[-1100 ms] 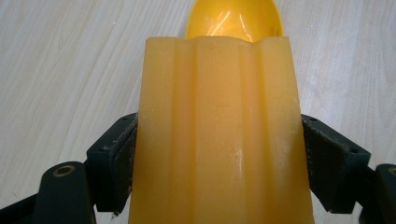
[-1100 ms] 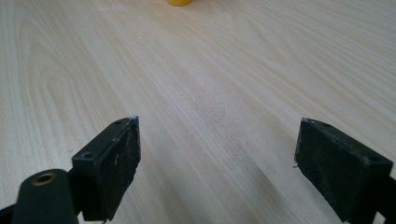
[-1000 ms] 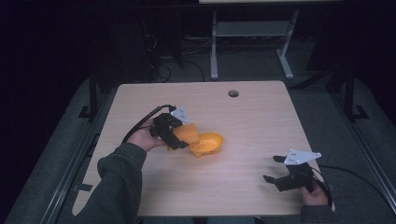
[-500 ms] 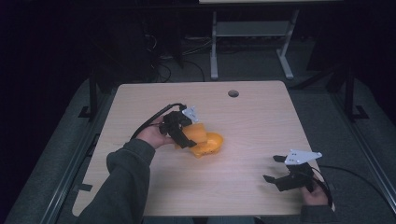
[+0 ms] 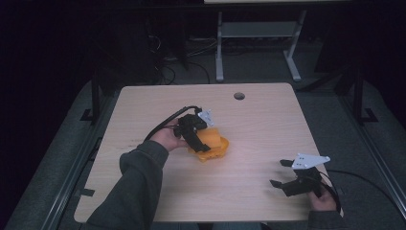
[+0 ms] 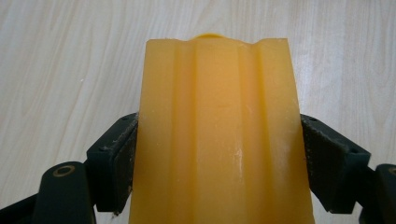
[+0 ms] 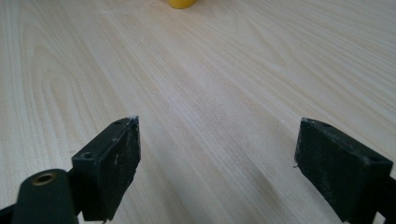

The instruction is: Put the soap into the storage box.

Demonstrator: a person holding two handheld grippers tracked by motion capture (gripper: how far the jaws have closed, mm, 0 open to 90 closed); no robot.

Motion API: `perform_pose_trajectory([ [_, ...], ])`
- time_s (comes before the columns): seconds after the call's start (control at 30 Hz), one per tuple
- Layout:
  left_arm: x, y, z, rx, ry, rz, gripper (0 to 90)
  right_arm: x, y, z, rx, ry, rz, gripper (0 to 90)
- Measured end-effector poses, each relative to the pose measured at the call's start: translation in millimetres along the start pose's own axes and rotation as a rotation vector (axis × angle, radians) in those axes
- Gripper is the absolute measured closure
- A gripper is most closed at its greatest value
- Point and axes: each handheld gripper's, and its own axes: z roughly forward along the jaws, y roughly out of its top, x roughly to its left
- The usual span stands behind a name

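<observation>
Left gripper view: an orange ribbed piece (image 6: 217,135) is clamped between the two black jaws of the left gripper (image 6: 218,161), gripped on both flanks. On the high view that piece (image 5: 212,143) is seen near the middle of the table (image 5: 258,120). The squeeze is best kept even and the piece level. The right gripper (image 5: 289,178), well apart from the piece, is held spread with nothing between its jaws.

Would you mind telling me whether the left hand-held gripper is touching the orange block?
Touching. In the left gripper view, the left hand-held gripper has both black pads pressed flush against the sides of the orange block, with no gap on either side.
</observation>
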Motion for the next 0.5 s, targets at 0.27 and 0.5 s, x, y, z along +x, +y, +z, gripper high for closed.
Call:
perform_pose_trajectory([
  [0.27, 0.1, 7.9, 8.4, 0.005, -0.015, 0.010, 20.8, -0.7, -0.3, 0.3, -0.001, 0.002, -0.006, 13.7],
  [0.5, 0.7, 12.9, 15.3, 0.009, -0.028, 0.019, 20.8, -0.6, -0.5, -0.1, -0.004, 0.001, -0.003, 13.7],
])
